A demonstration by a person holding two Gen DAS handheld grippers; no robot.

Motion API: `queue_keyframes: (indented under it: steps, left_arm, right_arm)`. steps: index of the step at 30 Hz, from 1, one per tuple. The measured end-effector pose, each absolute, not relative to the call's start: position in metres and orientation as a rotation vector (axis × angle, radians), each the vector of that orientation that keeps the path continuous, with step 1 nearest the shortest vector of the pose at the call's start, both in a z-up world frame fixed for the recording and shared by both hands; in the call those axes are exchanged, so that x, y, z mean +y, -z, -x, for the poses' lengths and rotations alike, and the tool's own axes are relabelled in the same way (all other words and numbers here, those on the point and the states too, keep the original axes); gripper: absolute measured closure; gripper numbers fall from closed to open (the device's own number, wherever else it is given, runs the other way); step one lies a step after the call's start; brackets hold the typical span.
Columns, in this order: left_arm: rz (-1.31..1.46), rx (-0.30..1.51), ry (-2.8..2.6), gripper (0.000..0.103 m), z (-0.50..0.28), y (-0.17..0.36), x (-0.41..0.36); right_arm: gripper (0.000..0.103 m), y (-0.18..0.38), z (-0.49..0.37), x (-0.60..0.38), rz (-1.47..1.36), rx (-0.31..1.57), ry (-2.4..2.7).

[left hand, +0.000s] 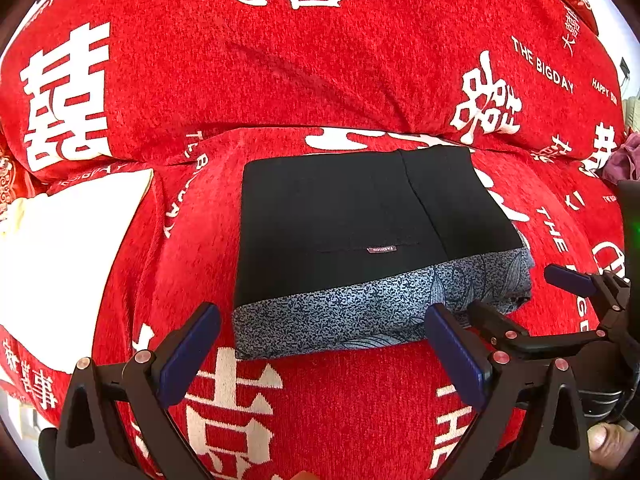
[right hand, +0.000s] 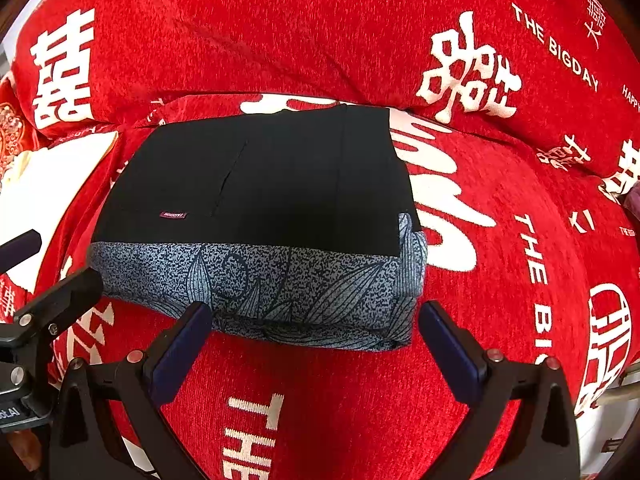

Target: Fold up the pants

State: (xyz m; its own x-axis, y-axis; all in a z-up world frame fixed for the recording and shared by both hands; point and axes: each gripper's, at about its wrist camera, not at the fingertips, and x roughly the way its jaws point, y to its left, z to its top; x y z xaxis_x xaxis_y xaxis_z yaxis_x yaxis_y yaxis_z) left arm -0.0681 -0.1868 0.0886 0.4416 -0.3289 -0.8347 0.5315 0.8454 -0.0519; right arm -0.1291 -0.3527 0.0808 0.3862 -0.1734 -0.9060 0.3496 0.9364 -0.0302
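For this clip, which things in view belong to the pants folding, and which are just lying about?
Belongs to the job:
- folded black pants with patterned blue-grey band
- left gripper, open
- right gripper, open

Just lying about:
- red printed blanket underneath
- white cloth to the left
- purple fabric at the right edge

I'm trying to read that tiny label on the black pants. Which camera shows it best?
The right wrist view: the label is nearer and larger there. The left wrist view shows it smaller, upside down too.
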Motion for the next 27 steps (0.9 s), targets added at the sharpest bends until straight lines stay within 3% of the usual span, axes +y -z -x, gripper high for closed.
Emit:
queue_keyframes:
  steps: [27]
  left_arm:
    - [-0.231,0.976,0.546,0.001,0.0702,-0.0900,-0.1883]
  right_arm:
    - [0.000,-0.0807,0.1326,-0.3515,-0.181,1.132,0.335]
